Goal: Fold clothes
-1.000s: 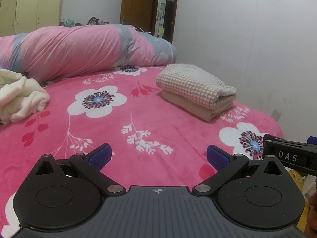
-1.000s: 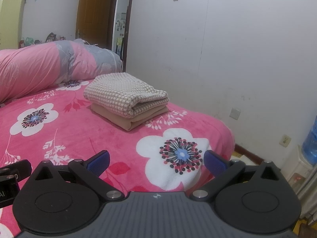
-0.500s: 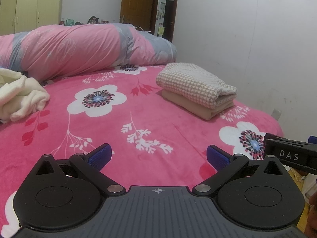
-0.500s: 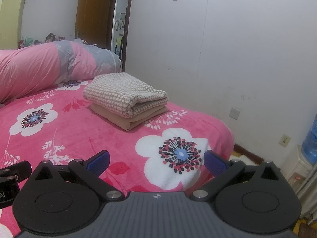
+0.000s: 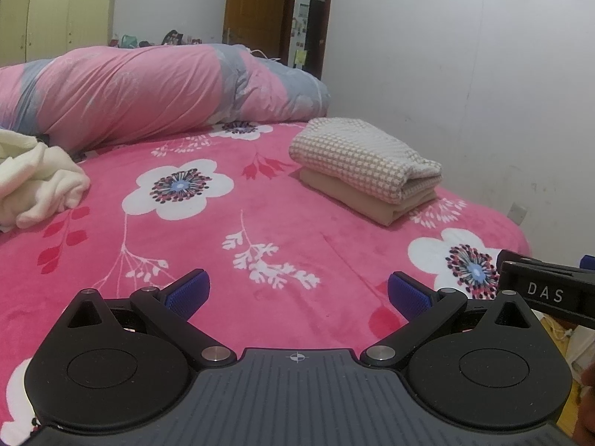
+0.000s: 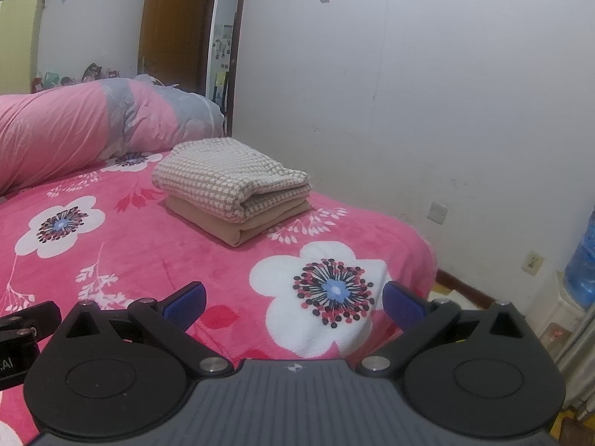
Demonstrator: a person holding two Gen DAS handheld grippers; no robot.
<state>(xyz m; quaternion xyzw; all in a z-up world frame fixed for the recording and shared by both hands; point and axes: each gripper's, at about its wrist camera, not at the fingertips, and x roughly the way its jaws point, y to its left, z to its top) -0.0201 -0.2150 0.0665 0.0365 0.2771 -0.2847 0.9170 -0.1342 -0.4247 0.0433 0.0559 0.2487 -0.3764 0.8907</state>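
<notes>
The bed (image 5: 282,230), under a pink floral cover, is mostly bare in the middle, likely kept free as folding room. A rolled quilt (image 5: 156,89) bounds the far side. 2 folded clothes sit as 1 stack (image 6: 234,189) near the wall-side edge, out of the way; the bed drops off just beyond. A cream garment (image 5: 37,182), still crumpled, lies at the left and looks next. Left tongs (image 5: 295,293) and right tongs (image 6: 293,299) hover spread, holding nothing.
</notes>
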